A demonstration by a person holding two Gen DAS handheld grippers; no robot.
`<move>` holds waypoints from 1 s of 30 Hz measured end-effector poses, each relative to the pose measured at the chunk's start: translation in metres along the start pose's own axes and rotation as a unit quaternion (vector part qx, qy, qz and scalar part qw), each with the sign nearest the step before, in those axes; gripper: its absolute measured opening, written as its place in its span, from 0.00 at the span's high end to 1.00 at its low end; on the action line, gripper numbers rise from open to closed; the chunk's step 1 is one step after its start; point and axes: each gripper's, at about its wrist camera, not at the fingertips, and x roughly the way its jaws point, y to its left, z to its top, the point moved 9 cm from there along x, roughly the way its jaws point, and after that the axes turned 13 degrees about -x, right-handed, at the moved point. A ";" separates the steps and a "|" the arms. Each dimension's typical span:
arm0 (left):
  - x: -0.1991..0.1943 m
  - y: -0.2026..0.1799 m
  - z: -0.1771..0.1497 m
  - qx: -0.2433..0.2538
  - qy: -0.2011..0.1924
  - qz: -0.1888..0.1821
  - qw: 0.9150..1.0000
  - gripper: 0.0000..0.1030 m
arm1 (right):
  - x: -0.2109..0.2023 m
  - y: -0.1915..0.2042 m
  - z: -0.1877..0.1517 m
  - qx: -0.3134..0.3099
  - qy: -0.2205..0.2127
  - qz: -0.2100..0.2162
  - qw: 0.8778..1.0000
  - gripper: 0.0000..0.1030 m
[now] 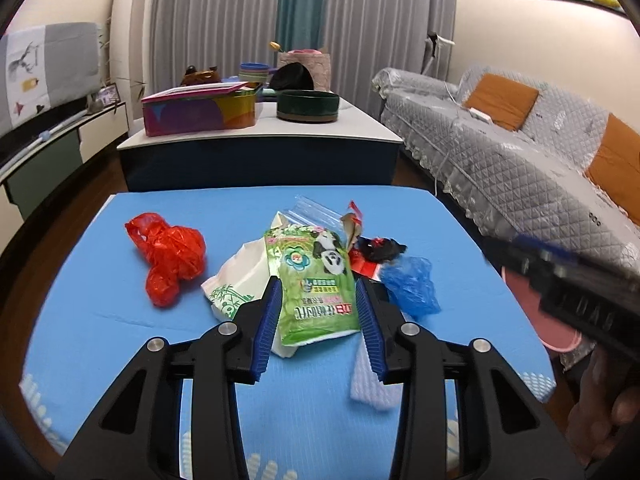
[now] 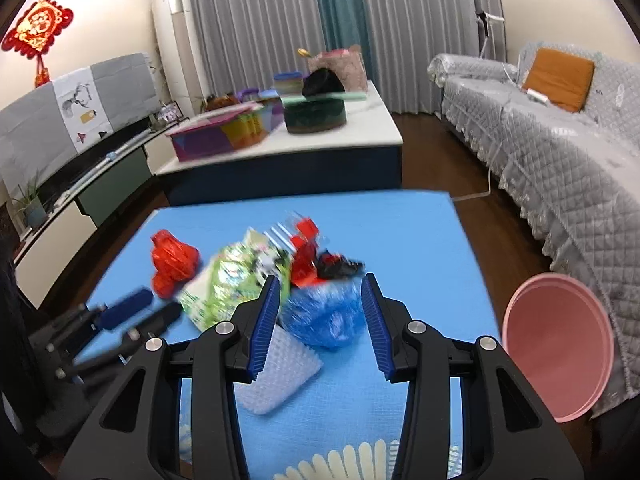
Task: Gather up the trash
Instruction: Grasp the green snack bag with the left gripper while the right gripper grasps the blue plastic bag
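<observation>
The left tool [image 1: 318, 308] hung over the blue desk [image 1: 100, 320], its jaws apart on either side of the green packet [image 1: 312, 280], with no clear press on it; whether it gripped, I could not tell. The right tool [image 2: 320, 312] likewise straddled the blue bag [image 2: 324, 316], grip uncertain in the blur. Only the left view showed the red bag [image 1: 170, 258] sharply, with a white packet [image 1: 236, 276] beneath the green one. Only the right view showed the whole pink bucket [image 2: 560, 344] beside the desk, by the sofa [image 2: 560, 168], and the white mesh pad [image 2: 280, 372] lying in front of the blue bag.
</observation>
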 end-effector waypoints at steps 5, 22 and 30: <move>0.032 0.021 -0.014 -0.047 0.033 0.014 0.998 0.63 | 0.025 0.007 -0.015 -0.011 0.020 0.022 1.000 0.57; 0.074 0.027 -0.031 -0.072 0.096 -0.005 0.993 0.68 | 0.082 0.029 -0.035 -0.043 0.075 0.050 0.995 0.78; 0.067 0.013 -0.020 -0.051 0.075 -0.015 0.996 0.88 | 0.071 0.020 -0.025 -0.049 0.054 0.035 0.997 0.98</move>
